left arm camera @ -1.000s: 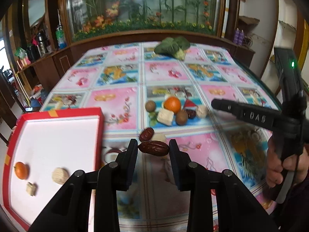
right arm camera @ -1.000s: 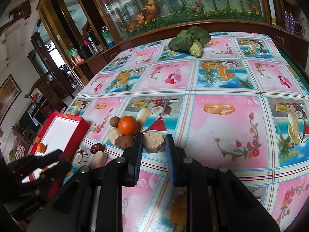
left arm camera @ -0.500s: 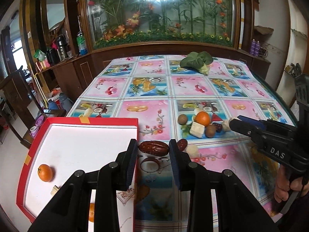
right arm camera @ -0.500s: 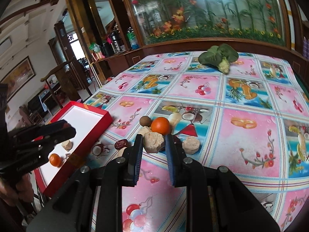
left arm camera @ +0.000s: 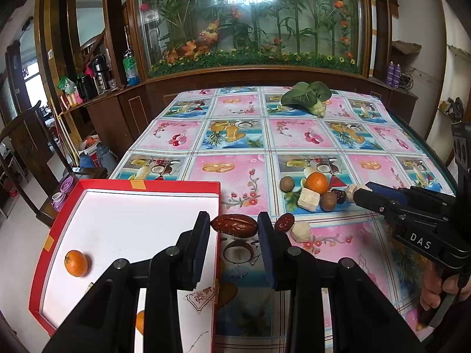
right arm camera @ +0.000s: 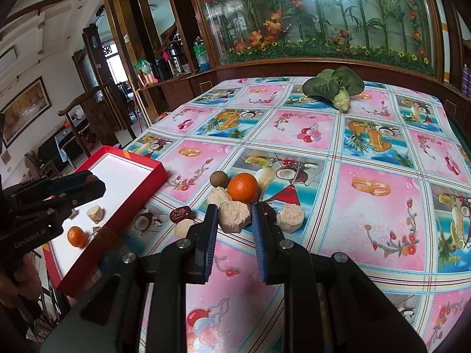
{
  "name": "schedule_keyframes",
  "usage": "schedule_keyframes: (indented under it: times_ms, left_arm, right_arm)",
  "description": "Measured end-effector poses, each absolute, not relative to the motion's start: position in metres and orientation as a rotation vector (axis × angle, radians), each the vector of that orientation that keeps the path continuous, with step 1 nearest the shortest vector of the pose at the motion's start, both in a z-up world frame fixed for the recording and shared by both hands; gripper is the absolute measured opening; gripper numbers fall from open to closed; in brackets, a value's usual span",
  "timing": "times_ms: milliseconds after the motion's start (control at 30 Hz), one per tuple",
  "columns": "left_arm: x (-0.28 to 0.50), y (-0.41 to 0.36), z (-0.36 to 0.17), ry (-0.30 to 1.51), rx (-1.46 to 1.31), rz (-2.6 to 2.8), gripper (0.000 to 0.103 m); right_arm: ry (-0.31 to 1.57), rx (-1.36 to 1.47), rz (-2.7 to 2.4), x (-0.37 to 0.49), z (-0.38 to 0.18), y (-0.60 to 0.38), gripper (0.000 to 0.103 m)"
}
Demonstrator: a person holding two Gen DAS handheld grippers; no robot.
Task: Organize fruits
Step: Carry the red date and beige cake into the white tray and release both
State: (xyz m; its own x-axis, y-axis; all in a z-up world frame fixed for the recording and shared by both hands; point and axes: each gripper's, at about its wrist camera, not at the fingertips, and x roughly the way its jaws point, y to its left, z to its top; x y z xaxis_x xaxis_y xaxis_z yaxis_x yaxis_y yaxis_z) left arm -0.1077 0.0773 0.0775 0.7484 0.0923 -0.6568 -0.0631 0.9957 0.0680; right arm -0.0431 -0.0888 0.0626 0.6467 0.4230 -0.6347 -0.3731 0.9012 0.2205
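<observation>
Red tray (left arm camera: 35,264) at left holds an orange (left arm camera: 76,263). Left gripper (left arm camera: 234,229), clamped on a red date (left arm camera: 234,226), hangs at the tray's right rim; next, carry inward and release. Right gripper (right arm camera: 234,217), pinching a beige chunk (right arm camera: 234,216), follows.

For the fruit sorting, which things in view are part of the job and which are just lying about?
Part of the job:
- red date in the left gripper
- beige chunk in the right gripper
- red tray
- fruit pile

Lying about:
- leafy greens
- bottles on the sideboard
</observation>
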Motion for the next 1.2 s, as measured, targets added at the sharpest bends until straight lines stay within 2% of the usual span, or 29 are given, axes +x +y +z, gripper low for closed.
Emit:
schedule_keyframes:
  times_ms: [533, 900, 1200]
  left_arm:
    - [-0.109, 0.094, 0.075, 0.731, 0.024, 0.113, 0.033]
    - [-0.131, 0.168, 0.069, 0.727, -0.028, 0.273, 0.032]
    - [-0.147, 0.207, 0.062, 0.728, -0.071, 0.325, 0.032]
  right_arm:
    - [0.744, 0.068, 0.450, -0.042, 0.060, -0.090, 0.025]
    - [0.773, 0.093, 0.467, -0.039, 0.054, -0.079, 0.026]
    - [0.746, 0.136, 0.604, -0.049, 0.064, -0.016, 0.026]
